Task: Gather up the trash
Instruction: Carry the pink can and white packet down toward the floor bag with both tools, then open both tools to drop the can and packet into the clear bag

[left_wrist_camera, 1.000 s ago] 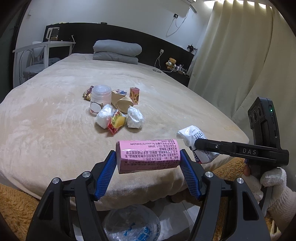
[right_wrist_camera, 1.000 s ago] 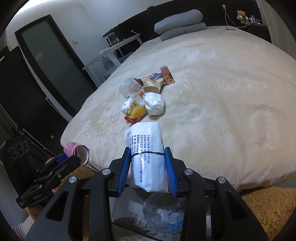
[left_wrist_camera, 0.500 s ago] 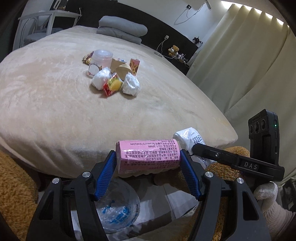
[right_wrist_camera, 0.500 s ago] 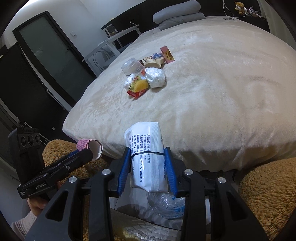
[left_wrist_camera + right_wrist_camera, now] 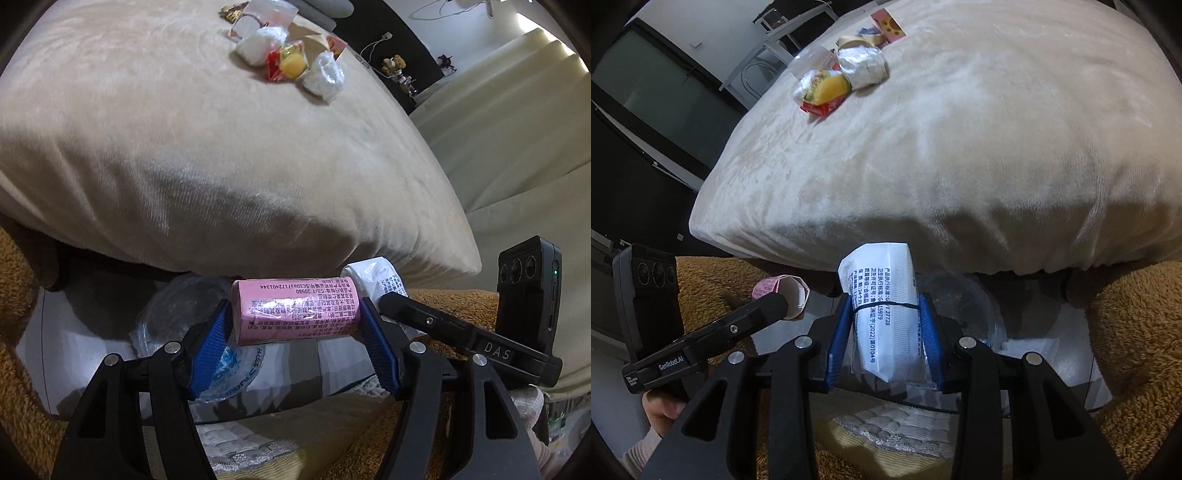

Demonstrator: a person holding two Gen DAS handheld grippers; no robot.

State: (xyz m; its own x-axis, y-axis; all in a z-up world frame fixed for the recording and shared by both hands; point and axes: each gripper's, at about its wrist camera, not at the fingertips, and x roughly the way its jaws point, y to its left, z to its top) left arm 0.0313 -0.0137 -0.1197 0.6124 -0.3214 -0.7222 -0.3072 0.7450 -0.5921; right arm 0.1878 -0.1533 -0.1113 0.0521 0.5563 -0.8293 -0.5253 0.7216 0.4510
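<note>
A: What is each tool carrying?

B: The left gripper (image 5: 295,341) is clamped endwise on a pink pack (image 5: 295,312), which lies crosswise between the blue pads. The right gripper (image 5: 882,338) squeezes a white pack (image 5: 886,314) that stands up out of its jaws. Both point down past the foot of the bed (image 5: 960,166).

A: And below them?

B: In the left wrist view, at about eight o'clock from the pink pack, there is a clear plastic bag (image 5: 221,365) with blue print on the floor. In the right wrist view the same bag (image 5: 971,306) shows at about three o'clock, just behind the white pack. I judge that to be where the trash goes.

A: So how far along are we?

B: Partway. Two pieces are lifted but neither is released yet. A pile of wrappers (image 5: 291,64) is left on the blanket, at twelve o'clock from the left tool and well apart from it: crumpled white wads, a red and yellow packet (image 5: 823,92), and more behind.
</note>
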